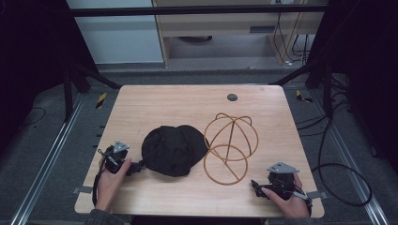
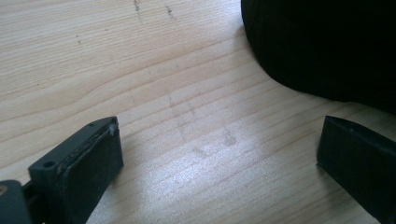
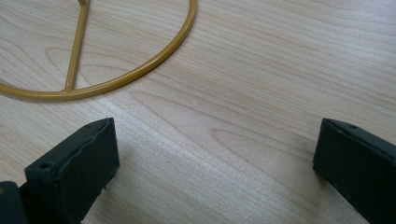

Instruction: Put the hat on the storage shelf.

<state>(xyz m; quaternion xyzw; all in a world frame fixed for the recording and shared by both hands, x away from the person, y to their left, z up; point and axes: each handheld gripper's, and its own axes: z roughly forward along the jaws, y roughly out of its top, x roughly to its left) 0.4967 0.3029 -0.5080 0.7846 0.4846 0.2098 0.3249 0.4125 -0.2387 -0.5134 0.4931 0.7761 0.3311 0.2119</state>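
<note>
Left tool: your left tool [image 1: 137, 167] sits at the lower left of the high view, low over the desk [image 1: 187, 101], its tip just beside the lower left edge of the black cap [image 1: 173, 150]. In the left gripper view its jaws stand wide apart, released, with bare wood between them.
Black cap: it lies on the desk just left of the frame's centre in the high view. In the left gripper view the black cap [image 2: 327, 46] fills the upper right corner, close ahead of the right-hand jaw; you cannot tell from it whether that jaw touches the fabric.
Right tool: your right tool [image 1: 256, 186] rests at the lower right of the high view, pointing left toward the frame's centre. In the right gripper view its jaws are spread, grasping nothing, with only wood grain between them.
Wire frame: the golden wire frame [image 1: 230, 147] stands right of centre in the high view, its left side touching or just beside the cap. In the right gripper view one ring of the wire frame [image 3: 140, 70] lies flat on the desk at the upper left, apart from both jaws.
Grey disc: a small round grey disc [image 1: 232, 97] sits in the desk's top at the upper middle, well apart from everything else.
</note>
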